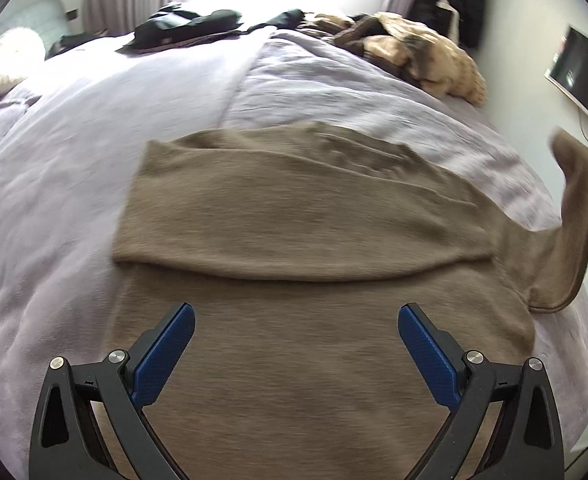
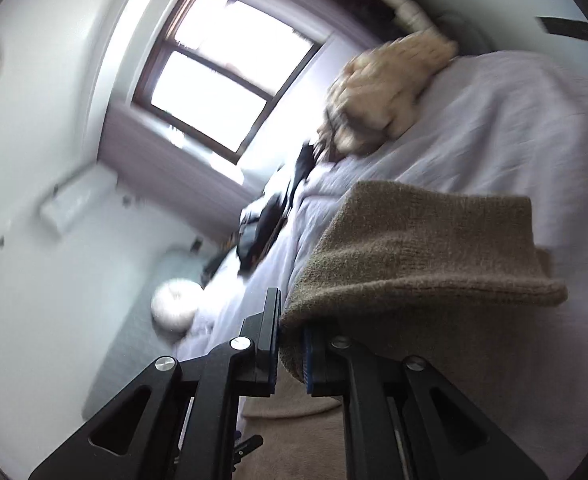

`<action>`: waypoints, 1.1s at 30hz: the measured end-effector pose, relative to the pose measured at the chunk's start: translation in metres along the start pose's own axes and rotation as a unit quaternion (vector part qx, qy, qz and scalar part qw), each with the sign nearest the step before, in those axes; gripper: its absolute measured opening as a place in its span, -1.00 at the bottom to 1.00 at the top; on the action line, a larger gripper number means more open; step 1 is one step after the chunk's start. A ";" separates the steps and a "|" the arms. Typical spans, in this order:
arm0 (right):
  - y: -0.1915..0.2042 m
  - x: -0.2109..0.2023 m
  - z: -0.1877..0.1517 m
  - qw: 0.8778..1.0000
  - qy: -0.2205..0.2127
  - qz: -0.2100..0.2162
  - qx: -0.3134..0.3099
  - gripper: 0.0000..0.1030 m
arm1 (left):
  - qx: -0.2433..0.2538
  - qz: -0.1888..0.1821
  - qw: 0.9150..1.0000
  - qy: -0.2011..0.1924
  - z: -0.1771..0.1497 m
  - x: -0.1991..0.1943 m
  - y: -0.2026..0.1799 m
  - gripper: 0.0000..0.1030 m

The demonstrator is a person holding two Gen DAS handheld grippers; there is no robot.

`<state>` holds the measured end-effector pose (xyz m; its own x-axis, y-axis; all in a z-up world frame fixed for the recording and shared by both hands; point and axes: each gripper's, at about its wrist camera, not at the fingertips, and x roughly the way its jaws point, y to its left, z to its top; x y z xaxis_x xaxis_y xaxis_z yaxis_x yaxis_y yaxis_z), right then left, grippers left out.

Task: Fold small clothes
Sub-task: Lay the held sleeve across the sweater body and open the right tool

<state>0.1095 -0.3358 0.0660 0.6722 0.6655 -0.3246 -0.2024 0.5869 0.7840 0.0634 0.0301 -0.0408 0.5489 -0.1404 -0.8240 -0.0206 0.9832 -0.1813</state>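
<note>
One brown knit sweater (image 1: 294,216) lies across the centre and lower half of the left wrist view, spread on one bed with a pale lilac duvet (image 1: 73,152). Its upper part is folded over the body, leaving a curved edge across the middle; one sleeve (image 1: 574,216) rises off the bed at the right edge of the frame. The knit is fine, plain and slightly blurred. Two claws: the left claw (image 1: 296,316), lower centre, stands wide open above the sweater, gripping nothing; the right claw (image 2: 291,344), lower centre of the right wrist view, is closed on a fold of the sweater. Also present: one tan fleecy garment (image 1: 434,60) upper right, dark clothes (image 1: 189,26) upper centre, one round white cushion (image 1: 9,60) upper left, one window (image 2: 221,68).
</note>
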 end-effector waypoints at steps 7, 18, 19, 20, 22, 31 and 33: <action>0.040 0.162 -0.078 0.982 0.175 -0.034 -0.067 -0.80 | -0.036 0.014 0.999 -0.009 0.002 0.001 0.054 0.98; -0.009 0.194 -0.092 0.979 0.160 -0.116 0.055 0.02 | -0.062 0.005 0.998 -0.014 -0.004 0.003 0.106 0.98; -0.015 0.193 -0.090 0.979 0.146 -0.119 0.073 -0.02 | -0.065 0.005 0.998 -0.015 -0.005 0.002 0.107 0.98; -0.018 0.193 -0.086 0.979 0.134 -0.123 0.090 -0.15 | -0.067 0.004 0.998 -0.015 -0.006 0.001 0.110 0.98; -0.013 0.201 -0.080 0.979 0.122 -0.140 0.084 -0.81 | -0.071 0.004 0.997 -0.019 -0.008 -0.003 0.116 0.98; 0.103 0.281 -0.143 0.936 0.231 -0.151 -0.220 -0.78 | -0.088 0.032 0.995 -0.025 -0.010 -0.012 0.145 0.98; 0.109 0.292 -0.165 0.915 0.267 -0.168 -0.253 -0.43 | -0.093 0.035 0.995 -0.024 -0.010 -0.011 0.149 0.98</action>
<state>0.1661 -0.0015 -0.0303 0.3417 0.4593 -0.8199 -0.4429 0.8482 0.2906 0.0453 0.1772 -0.0640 0.5795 -0.0633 -0.8125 -0.2108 0.9514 -0.2245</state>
